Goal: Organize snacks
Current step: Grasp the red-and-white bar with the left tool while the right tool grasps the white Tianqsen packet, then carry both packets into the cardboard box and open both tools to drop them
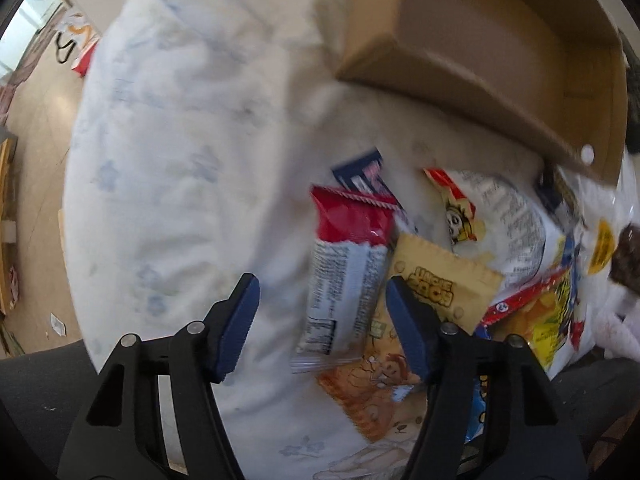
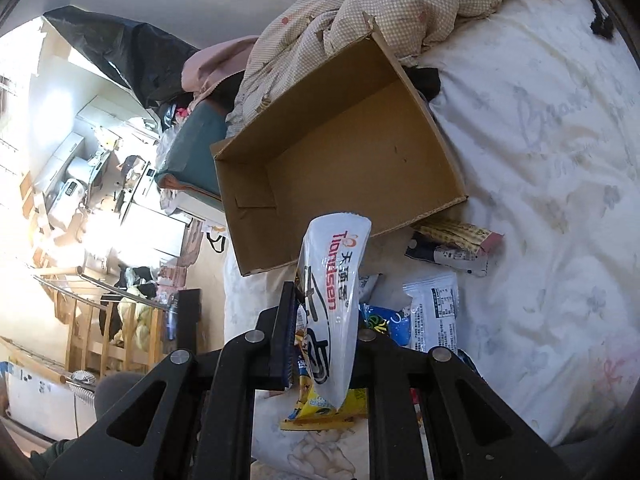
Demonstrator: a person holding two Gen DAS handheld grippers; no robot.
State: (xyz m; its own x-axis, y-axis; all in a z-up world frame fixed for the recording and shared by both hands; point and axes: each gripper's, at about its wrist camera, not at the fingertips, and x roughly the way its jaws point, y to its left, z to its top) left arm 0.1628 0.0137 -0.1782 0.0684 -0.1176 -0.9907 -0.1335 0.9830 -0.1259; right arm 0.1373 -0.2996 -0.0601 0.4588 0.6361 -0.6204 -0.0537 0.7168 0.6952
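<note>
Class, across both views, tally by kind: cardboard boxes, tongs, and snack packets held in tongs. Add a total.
Cardboard box: 1
Tongs: 2 (left tongs, right tongs)
Held packets: 1 (white packet, in the right tongs)
Total: 4

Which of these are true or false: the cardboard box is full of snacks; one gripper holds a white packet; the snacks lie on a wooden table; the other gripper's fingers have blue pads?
1. The cardboard box is full of snacks. False: it looks empty inside.
2. The right gripper holds a white packet. True.
3. The snacks lie on a wooden table. False: they lie on a white bedsheet.
4. The left gripper has blue pads. True; it hangs over a red and white packet, not yet gripping it.
</note>
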